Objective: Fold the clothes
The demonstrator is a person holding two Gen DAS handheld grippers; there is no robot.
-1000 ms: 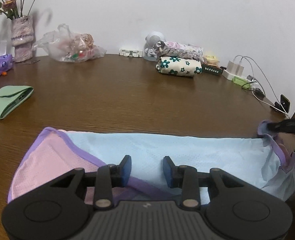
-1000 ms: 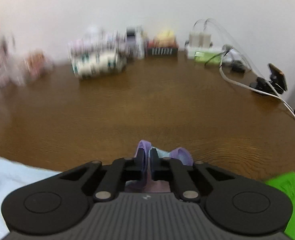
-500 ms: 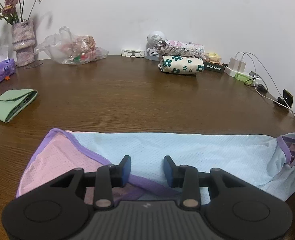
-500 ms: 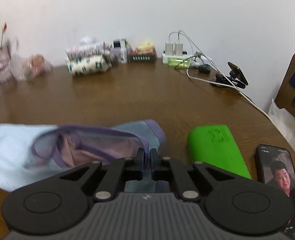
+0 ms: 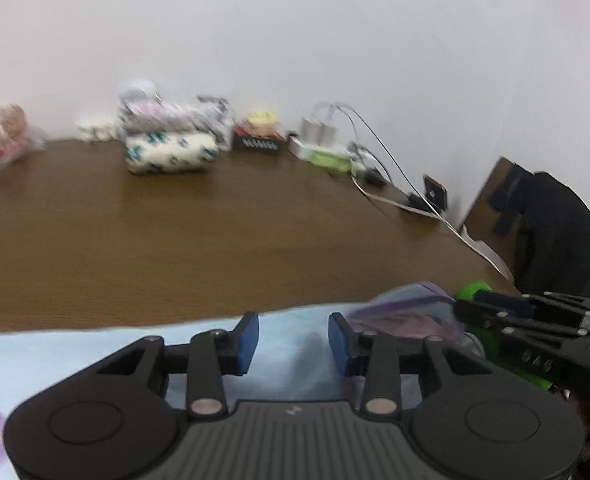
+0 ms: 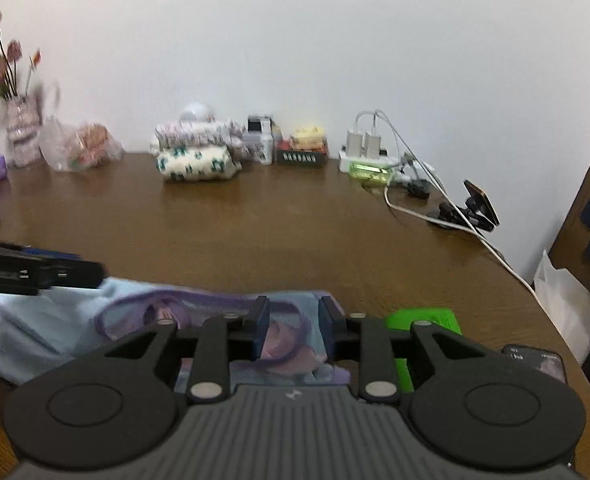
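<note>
My right gripper (image 6: 293, 330) has just been opening; its jaws stand narrowly apart over the bunched purple-trimmed end of the garment (image 6: 199, 320), cloth lying between them but the pads not pressing on it, so I read that end as released. My left gripper (image 5: 293, 340) is part open, nothing clamped, hovering over the light blue body of the same garment (image 5: 95, 360); left-wrist view is motion-blurred, so whether the fingertips touch the cloth I can't tell. The garment is a light blue mesh piece with purple binding and a pink panel, lying along the near edge of the brown wooden table (image 6: 295, 232), its right end just beside a bright green case (image 6: 423, 320) and near a phone (image 6: 535, 360) at the table corner. In the left-wrist view the right gripper (image 5: 479, 312) comes in from the right at that bunched end. Progress, as I judge it: early. The garment is laid out lengthwise, but the right end is crumpled, not flat, and I see no clean fold on it yet. Two folded pieces, a floral one (image 6: 197, 166) with a patterned one on top, sit stacked at the far wall side, so some items look done. Left for this one: flatten the right end, fold, then stack.
</note>
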